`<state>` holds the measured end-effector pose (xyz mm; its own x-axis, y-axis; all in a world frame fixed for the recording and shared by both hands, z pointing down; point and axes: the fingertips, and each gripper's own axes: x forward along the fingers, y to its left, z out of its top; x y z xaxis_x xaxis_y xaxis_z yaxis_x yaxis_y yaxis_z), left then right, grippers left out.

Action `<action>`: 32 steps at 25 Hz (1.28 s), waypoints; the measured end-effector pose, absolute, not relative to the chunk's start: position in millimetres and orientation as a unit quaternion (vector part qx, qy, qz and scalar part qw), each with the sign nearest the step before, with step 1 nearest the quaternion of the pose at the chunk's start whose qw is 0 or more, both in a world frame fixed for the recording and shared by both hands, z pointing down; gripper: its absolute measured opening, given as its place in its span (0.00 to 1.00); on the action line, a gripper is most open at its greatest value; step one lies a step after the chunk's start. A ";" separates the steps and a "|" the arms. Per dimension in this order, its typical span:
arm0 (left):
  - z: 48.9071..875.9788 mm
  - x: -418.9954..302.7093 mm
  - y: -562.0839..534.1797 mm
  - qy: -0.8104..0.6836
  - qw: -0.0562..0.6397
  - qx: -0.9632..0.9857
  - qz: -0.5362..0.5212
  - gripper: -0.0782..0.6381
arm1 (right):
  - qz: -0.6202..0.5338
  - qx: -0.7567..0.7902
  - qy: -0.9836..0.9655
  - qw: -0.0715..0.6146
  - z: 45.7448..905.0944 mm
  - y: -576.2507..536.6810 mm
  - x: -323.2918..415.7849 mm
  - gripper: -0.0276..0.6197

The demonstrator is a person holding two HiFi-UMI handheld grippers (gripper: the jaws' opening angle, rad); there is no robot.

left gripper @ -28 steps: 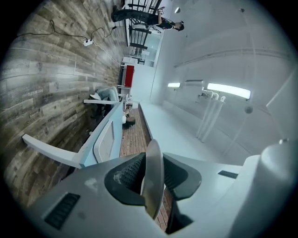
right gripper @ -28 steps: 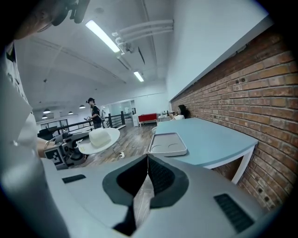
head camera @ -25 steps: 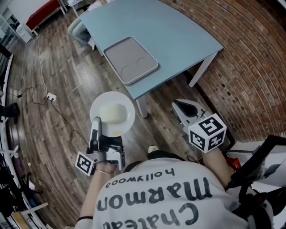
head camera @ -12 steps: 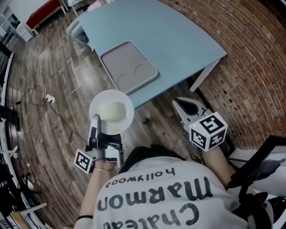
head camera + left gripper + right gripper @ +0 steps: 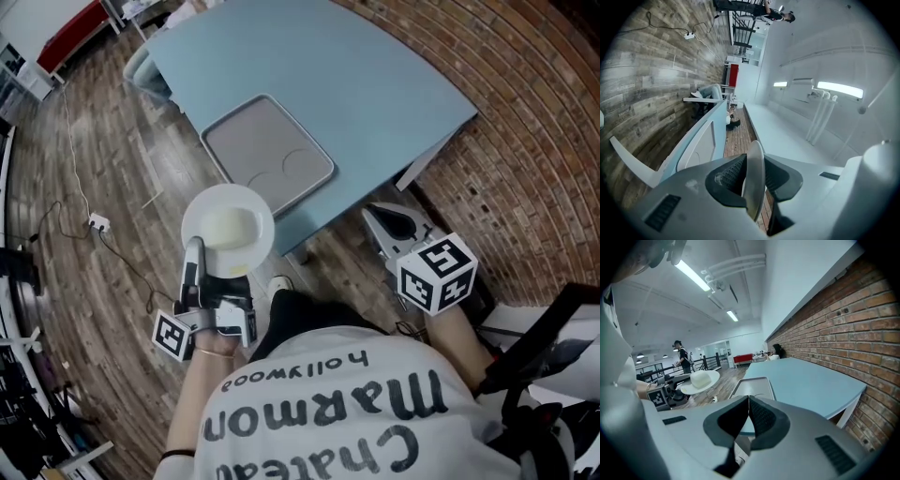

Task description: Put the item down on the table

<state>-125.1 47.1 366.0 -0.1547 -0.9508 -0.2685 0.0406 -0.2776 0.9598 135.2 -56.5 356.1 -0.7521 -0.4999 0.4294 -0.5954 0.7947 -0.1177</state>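
Overhead, the left gripper (image 5: 202, 261) holds a white dish (image 5: 228, 232) in the air above the wood-plank floor (image 5: 103, 169), not resting on the counter (image 5: 375, 84). The left gripper view shows its fingers (image 5: 729, 176) pinching the dish's rim, which is seen edge-on between the two ribbed pads. The dish spreads out ahead of the fingertips and sits roughly level. It has a broad flat brim around a deeper centre well. The well looks pale yellow, and it cannot be told whether anything lies in it. In the head view, the dish's far rim reaches the near edge of the pale blue counter.

Just beyond the dish from the left fingers, a grey tray (image 5: 267, 150) lies flat on the counter near that edge. Two round outlines are pressed into the tray's near end.

To the right of the dish and well apart from it, the right gripper (image 5: 384, 220) hangs beside the counter's white leg (image 5: 417, 155). Its marker cube (image 5: 433, 274) sits close to the person's printed T-shirt (image 5: 328, 412). The right gripper view shows these fingers (image 5: 761, 418) pressed together with nothing between them. That same view shows the tray straight ahead of the fingertips and the dish off to their left. A red brick wall (image 5: 534, 141) runs along the far right.
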 end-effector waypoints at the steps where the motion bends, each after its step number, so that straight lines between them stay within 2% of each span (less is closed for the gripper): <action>1: 365.3 -129.4 40.1 -0.444 0.404 0.514 -0.613 0.22 | 0.126 0.298 -0.927 0.191 355.8 -61.7 131.4 0.06; 21: 370.7 -247.1 -72.1 -0.424 0.450 0.514 -0.594 0.22 | 0.129 0.326 -0.914 0.201 349.7 -149.6 11.5 0.06; 32: 411.3 -253.9 -113.9 -0.426 0.483 0.504 -0.576 0.22 | 0.132 0.337 -0.907 0.215 362.0 -180.6 0.6 0.06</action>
